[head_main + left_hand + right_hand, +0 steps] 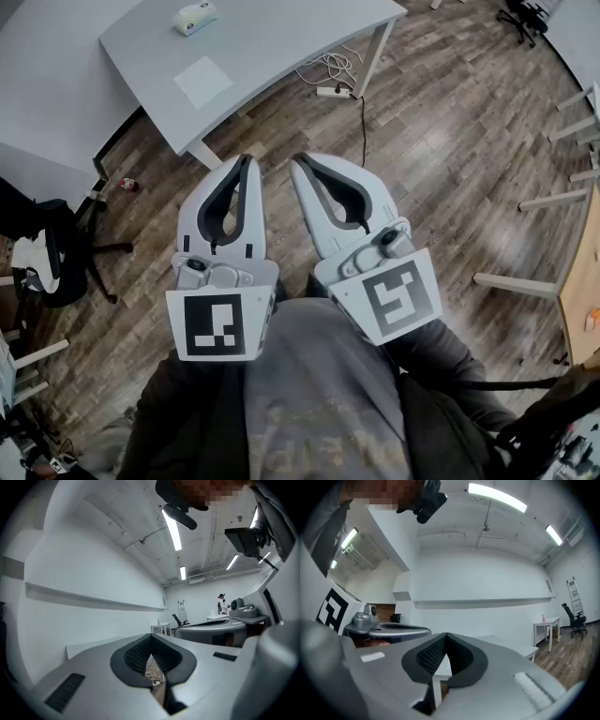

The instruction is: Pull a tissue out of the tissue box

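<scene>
Head view: the tissue box [195, 18] sits far up the grey surface [281, 42], towards its far edge and well away from the near corner that points at the person. It is a small, pale box. Its long axis runs roughly across the picture, with the right end tipped slightly away. Whether a tissue stands up from its slot is too small to tell. A flat white sheet [202, 81] lies on the surface between the box and the near corner.

Both tools are held close to the person's body, over the wooden floor [441, 159] and short of the surface, side by side and pointing level towards it. The left claw [246, 159] is pressed together at the tips, with only the oval hollow behind the pads left open. The left gripper view shows nothing caught there, just floor and cables through the gap. The right claw [299, 162] is pressed together the same way and also empty.

The coming move turns on the box lying ahead and to the left of both claws, well apart from them. The left claw is a little nearer and more in line with it. By my reading the approach has hardly started: a claw would need to travel over the near corner, spread, and come down on the box top across its long axis.
</scene>
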